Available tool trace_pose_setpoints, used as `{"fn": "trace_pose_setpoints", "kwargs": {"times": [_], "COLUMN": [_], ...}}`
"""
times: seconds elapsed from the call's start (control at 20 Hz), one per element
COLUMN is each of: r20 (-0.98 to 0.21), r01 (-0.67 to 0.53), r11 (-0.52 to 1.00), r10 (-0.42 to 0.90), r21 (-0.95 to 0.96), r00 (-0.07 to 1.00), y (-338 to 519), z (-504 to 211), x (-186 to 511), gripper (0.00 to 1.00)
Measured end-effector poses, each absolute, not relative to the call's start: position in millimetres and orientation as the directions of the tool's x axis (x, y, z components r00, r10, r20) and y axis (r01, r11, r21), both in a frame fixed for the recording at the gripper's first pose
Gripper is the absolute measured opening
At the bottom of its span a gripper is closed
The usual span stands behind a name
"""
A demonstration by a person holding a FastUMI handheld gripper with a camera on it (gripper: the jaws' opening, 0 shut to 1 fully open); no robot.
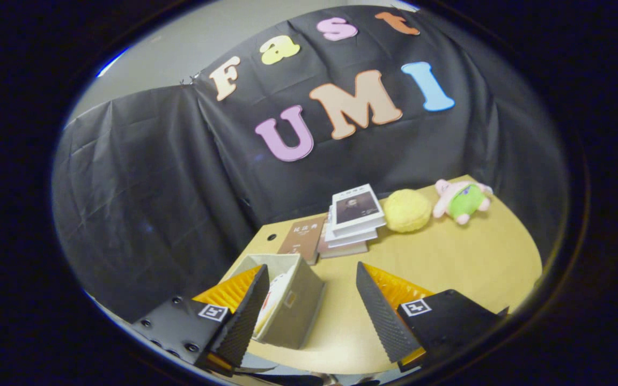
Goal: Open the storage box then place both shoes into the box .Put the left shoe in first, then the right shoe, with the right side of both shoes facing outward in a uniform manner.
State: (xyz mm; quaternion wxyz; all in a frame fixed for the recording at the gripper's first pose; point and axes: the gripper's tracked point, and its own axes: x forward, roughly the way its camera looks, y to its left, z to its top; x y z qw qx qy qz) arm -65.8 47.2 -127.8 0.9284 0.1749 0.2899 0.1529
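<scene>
I worked in a staged recording booth, not a real home: black cloth point(169, 177) draped as its wall behind a wooden table point(448, 257) dressed with stacked books point(353, 220) and plush toys point(462, 201).

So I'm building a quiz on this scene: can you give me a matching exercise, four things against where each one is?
Things:
1. storage box
2. stack of books
3. round yellow plush
4. pink and green plush toy

Places:
A. on the table farthest along, past the yellow plush
B. just ahead of the open gripper, partly between its fingers
C. between the books and the pink toy
D. beyond the fingers, next to a brown book

Pairs: 1-B, 2-D, 3-C, 4-A
</scene>
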Motion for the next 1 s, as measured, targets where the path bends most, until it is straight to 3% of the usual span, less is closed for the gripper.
{"fn": "trace_pose_setpoints", "kwargs": {"times": [0.4, 1.0], "r20": [-0.332, -0.219], "r01": [-0.109, -0.040], "r11": [0.958, 0.983], "r10": [0.197, 0.080], "r21": [0.265, 0.182], "r00": [0.922, 0.972], "y": [-31.1, -71.8], "z": [-88.5, -63.4], "x": [-60.4, -53.3], "gripper": [1.00, 1.00]}}
